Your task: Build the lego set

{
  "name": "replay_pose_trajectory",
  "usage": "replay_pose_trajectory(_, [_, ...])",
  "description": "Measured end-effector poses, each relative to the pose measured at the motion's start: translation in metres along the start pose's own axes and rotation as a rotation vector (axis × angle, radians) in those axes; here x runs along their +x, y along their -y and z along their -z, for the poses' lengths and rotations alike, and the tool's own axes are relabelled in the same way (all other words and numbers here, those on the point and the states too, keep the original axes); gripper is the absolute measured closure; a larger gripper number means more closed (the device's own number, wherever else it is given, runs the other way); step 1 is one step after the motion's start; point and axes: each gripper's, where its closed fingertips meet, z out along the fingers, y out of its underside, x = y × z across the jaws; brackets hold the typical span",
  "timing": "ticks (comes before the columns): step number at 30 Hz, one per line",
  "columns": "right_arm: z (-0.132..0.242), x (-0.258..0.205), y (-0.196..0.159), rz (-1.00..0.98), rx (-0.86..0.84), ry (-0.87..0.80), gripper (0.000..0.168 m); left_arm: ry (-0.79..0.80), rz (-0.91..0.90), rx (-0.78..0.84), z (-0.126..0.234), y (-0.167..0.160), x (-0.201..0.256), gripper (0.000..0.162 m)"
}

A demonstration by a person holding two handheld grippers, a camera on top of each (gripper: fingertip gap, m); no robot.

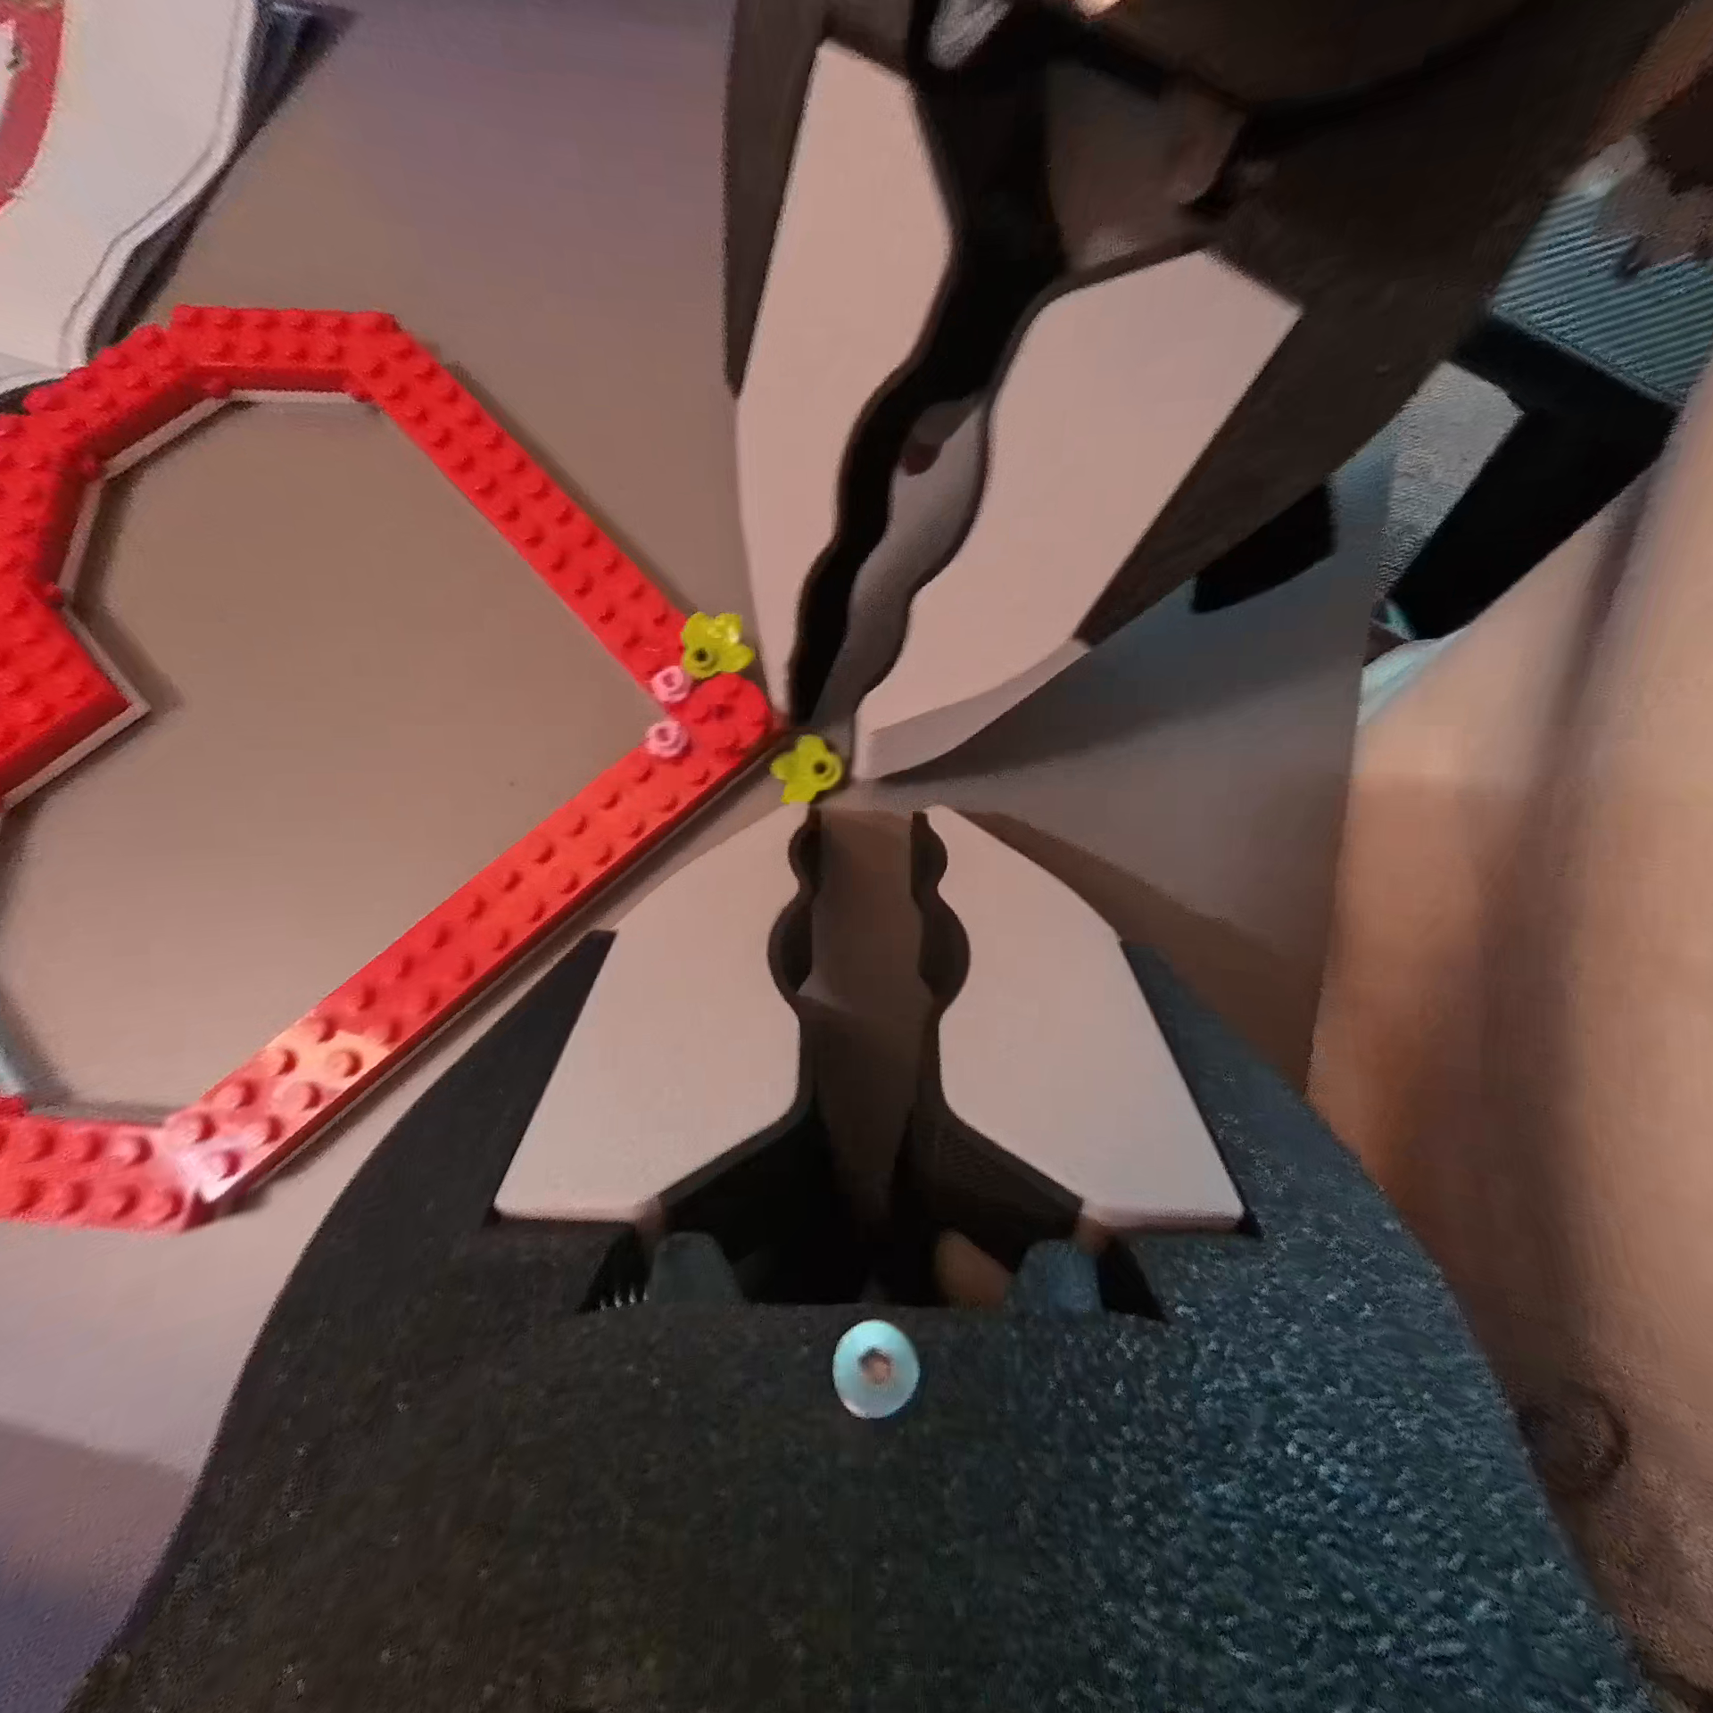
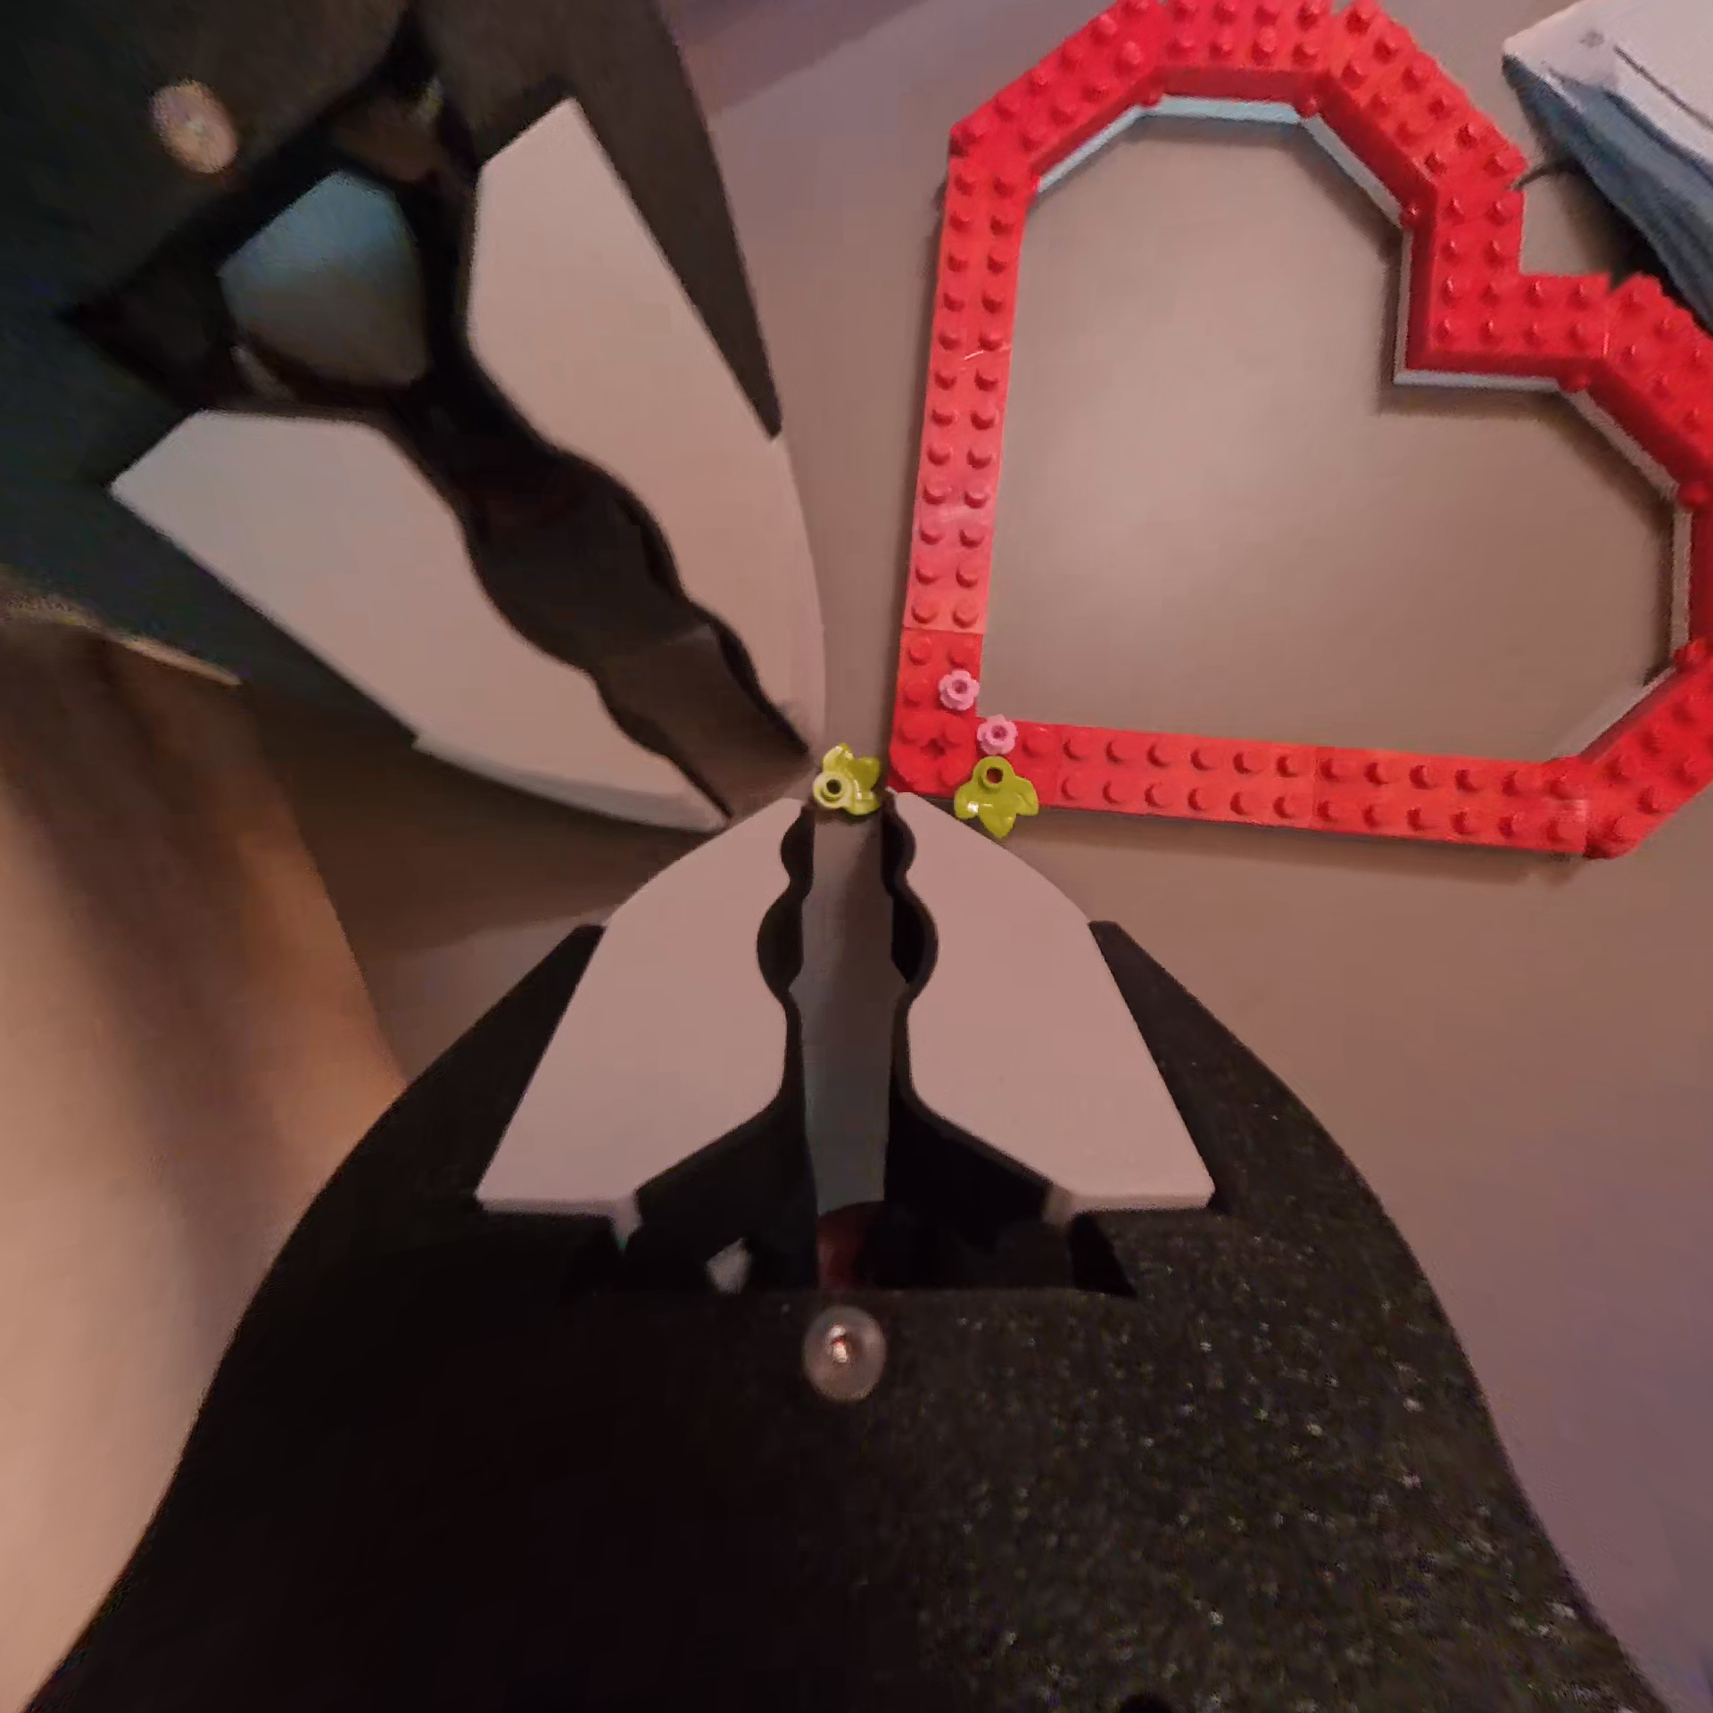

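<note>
A red lego heart frame lies flat on the brown table. At its pointed tip sit two pink flower studs and a lime leaf piece. A second lime leaf is just off the tip. My right gripper is closed on this leaf at its fingertips. My left gripper faces it tip to tip. Its jaws stand a narrow gap apart with nothing between them, and the leaf is just beyond its left fingertip.
A paper booklet lies past the heart's lobes. A person's arm lies along the side away from the heart. A dark ribbed object sits at the table's far right. Only a small space, under 4 cm, lies between the two pairs of fingers.
</note>
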Motion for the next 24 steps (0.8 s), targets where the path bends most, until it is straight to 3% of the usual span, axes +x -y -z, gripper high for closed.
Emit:
replay_pose_trajectory(5, [-0.004,-0.003,0.0,-0.029,0.031,0.041,0.153,-0.155,0.036,-0.012,0.002,-0.002,0.027,0.146])
replay_pose_trajectory(10, [-0.004,-0.007,0.002,-0.03,0.023,0.042,0.145,-0.046,0.041,0.021,0.021,-0.009,0.007,0.146])
replay_pose_trajectory(16, [-0.013,-0.005,0.012,-0.004,0.05,-0.054,0.154,0.02,0.067,0.096,0.033,-0.006,-0.007,0.145])
replay_pose_trajectory(24, [-0.002,-0.034,0.012,0.22,0.145,0.265,0.155,-0.013,-0.155,0.078,0.021,-0.01,0.005,0.133])
